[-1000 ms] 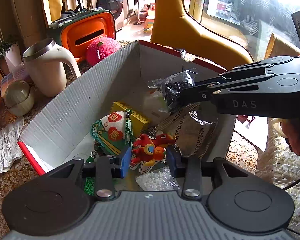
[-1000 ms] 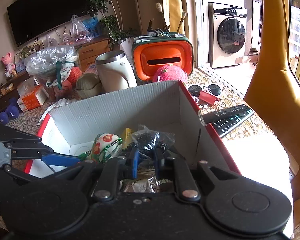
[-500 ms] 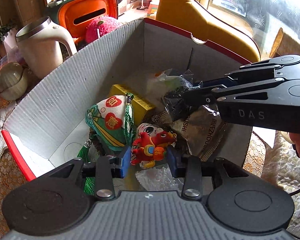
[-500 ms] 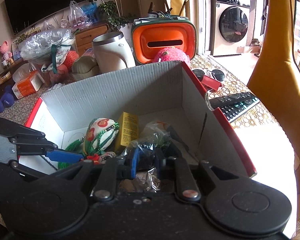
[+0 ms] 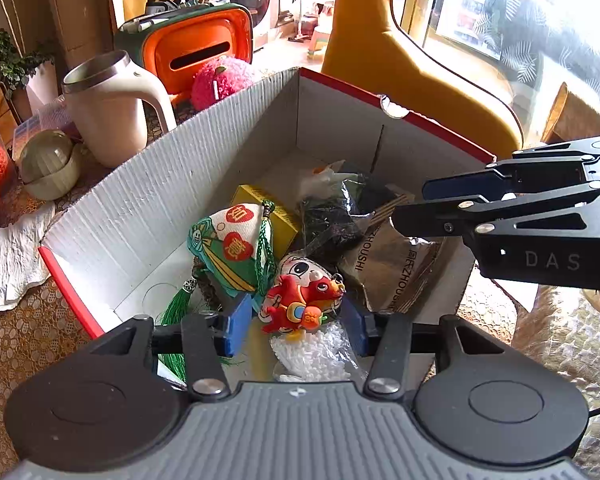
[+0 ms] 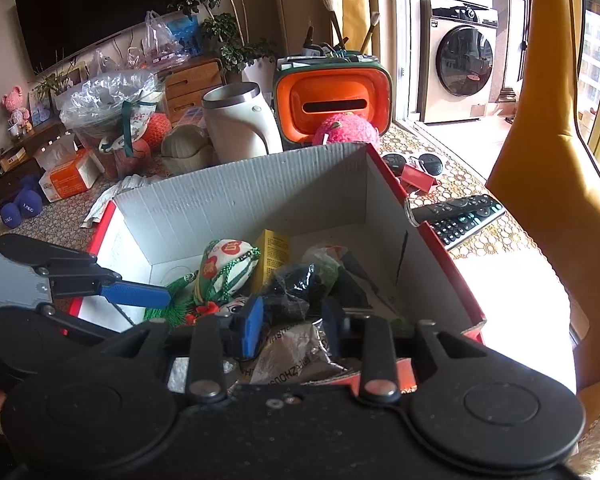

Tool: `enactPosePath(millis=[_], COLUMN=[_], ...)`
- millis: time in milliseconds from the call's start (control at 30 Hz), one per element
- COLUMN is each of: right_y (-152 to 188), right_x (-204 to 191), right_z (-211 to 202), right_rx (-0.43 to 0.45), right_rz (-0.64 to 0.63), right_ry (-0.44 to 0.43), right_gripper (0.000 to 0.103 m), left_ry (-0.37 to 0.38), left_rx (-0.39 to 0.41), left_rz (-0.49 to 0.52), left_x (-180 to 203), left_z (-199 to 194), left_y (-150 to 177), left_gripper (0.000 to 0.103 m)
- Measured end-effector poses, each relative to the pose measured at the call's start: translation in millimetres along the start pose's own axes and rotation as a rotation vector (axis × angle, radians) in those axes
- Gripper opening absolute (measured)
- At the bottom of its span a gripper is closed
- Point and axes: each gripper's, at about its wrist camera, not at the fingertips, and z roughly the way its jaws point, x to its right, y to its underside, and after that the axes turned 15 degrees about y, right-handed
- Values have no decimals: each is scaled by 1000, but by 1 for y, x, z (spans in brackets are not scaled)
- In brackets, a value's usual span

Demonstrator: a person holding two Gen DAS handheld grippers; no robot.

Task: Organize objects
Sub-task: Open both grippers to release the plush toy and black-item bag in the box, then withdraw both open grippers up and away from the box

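1. On the patterned tablecloth (image 5: 28, 336): open cardboard box (image 5: 204, 184) with white corrugated walls and red rim, surrounded by clutter.
2. Behind the box: cream kettle (image 5: 108, 120), orange-fronted case (image 5: 196, 46) and pink plush ball (image 5: 220, 82) just beside it; round cream container (image 5: 50, 164) and crumpled white cloth (image 5: 8, 256) to the left.
3. To the right of the box in the right wrist view: black remote control (image 6: 460, 220) lying flat, near a small red item (image 6: 418, 178). Yellow chair (image 5: 400, 68) beyond the far corner.
4. Inside the box, packed close together: green-and-white embroidered sachet (image 5: 228, 248) with green tassel, yellow carton (image 5: 268, 208) behind it, red cartoon charm (image 5: 300, 300), bag of white beads (image 5: 316, 352), silver-brown foil pouch (image 5: 396, 268).
5. Black crinkled plastic bag (image 5: 332, 216): resting in the box on the other contents, between the yellow carton and the foil pouch; long axis running roughly from near side to far wall.
6. Left gripper (image 5: 296, 324): fingers spread, poised over the near end of the box, either side of the red charm, nothing pinched.
7. Right gripper (image 6: 292, 320): fingers parted, reaching over the right wall, tips just beside the black bag, contact not discernible.
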Motion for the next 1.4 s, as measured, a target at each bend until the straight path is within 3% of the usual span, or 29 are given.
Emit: enactPosePath(millis=[267,500,567,800,1133,1400], right_y=[5,14,16,27,38,46], right_x=[-2,-7,-8,-7,-2,0], right_z=[-33,-60,-67,-88,-115,-129], right_rx=[49,83,97,155,260,302], right_rz=[-5,-7,-4,7,69,94], right_ry=[-11,-27,-33,-71,-129,-137], right_gripper=[42,49,56,67,101,102], left_ry=[-2,-20,-27,-32,-81,-95], left_rx=[94,182,211,307,363,381], left_rz=[4,4,4,-1,-19,-24], left_x=[13,16,17,21,32,45], left_z=[-35,-65,-74,-101,-117,-124], left_y=[9,21,25,40,58,69], left_gripper=[49,59,63,83,94,95])
